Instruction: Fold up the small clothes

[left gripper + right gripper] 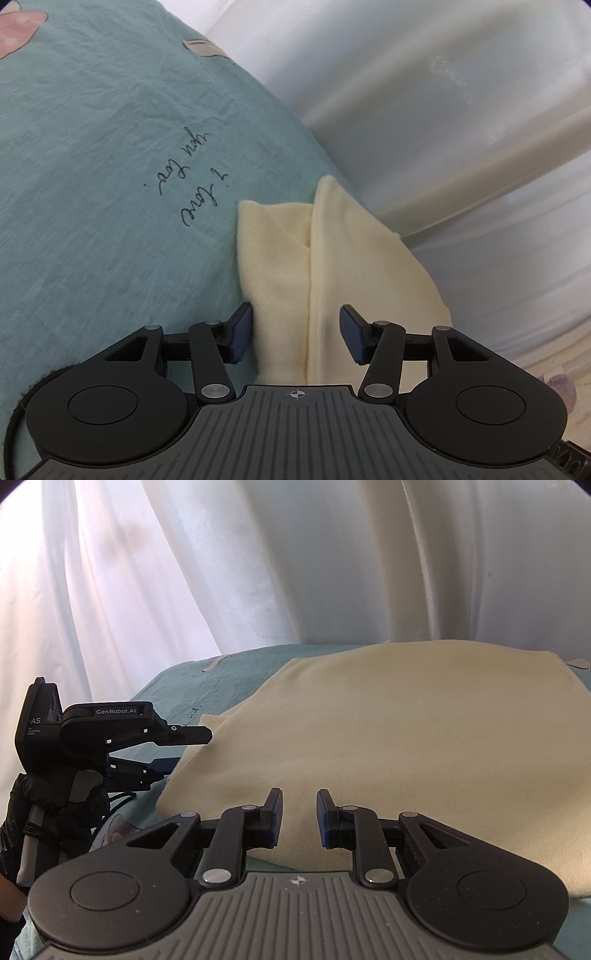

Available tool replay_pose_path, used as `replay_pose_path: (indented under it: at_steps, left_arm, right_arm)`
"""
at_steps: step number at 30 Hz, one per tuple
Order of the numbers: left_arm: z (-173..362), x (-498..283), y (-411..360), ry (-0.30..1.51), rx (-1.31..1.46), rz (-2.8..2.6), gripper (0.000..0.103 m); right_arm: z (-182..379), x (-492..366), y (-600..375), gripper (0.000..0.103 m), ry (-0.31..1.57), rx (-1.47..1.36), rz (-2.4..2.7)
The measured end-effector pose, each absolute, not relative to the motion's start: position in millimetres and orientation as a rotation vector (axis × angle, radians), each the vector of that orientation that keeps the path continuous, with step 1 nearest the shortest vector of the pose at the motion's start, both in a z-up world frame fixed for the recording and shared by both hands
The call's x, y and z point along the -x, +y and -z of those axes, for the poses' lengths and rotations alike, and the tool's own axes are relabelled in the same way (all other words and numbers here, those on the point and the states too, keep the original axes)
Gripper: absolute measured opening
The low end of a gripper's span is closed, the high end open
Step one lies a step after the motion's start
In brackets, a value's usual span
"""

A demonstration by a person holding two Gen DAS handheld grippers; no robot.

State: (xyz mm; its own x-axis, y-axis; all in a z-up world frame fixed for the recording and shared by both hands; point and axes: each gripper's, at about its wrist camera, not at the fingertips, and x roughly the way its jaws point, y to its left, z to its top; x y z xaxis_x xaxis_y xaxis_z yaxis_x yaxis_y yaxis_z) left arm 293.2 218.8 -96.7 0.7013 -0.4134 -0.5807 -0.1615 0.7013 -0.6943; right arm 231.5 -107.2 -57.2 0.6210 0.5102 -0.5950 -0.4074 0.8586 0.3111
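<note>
Cream garment (pixel 388 746) flat on the teal bedsheet (pixel 110 184), by the white curtain (pixel 295 572). Left gripper (pixel 295 330) at its left edge, jaws part-open astride a raised fold, pads not pressing. Right gripper (pixel 299 818) at the near hem, jaws narrow but released, nothing pinched. Long axis running away from both. Left nearer a grab: fold already between its jaws.

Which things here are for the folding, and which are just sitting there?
For the folding:
- cream garment
- left gripper, fingers astride the cloth's edge
- right gripper, over the near edge

Just there:
- teal bedsheet underneath
- white curtain
</note>
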Motion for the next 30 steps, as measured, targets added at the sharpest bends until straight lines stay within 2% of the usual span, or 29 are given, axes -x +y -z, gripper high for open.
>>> replay_pose_path:
  at_steps: [1, 3, 4, 10, 16, 20, 30]
  left_arm:
    - [97.3, -294.9, 219.2, 0.802, 0.822, 0.164, 0.036]
    - [98.9, -299.3, 218.3, 0.81, 0.862, 0.18, 0.021]
    - [98.4, -300.6, 216.4, 0.808, 0.858, 0.183, 0.019]
    - [87.8, -299.3, 203.4, 0.765, 0.797, 0.219, 0.018]
    - [87.0, -299.6, 202.3, 0.766, 0.806, 0.204, 0.018]
    - [86.2, -298.1, 201.8, 0.765, 0.811, 0.195, 0.018]
    - [48.5, -295.4, 175.0, 0.714, 0.723, 0.248, 0.016]
  right_arm:
    - [57.9, -233.1, -103.9, 0.016, 0.729, -0.141, -0.512]
    - [59.2, -235.0, -97.6, 0.012, 0.724, -0.127, -0.487]
    - [59.4, -235.3, -94.0, 0.01, 0.719, -0.12, -0.477]
    - [65.9, -235.4, -75.3, 0.008, 0.703, -0.024, -0.475]
    - [62.7, -231.6, -80.8, 0.007, 0.652, -0.051, -0.457]
    - [69.7, -237.9, -79.0, 0.007, 0.69, 0.014, -0.479]
    - [45.4, -221.5, -137.7, 0.007, 0.642, -0.161, -0.383]
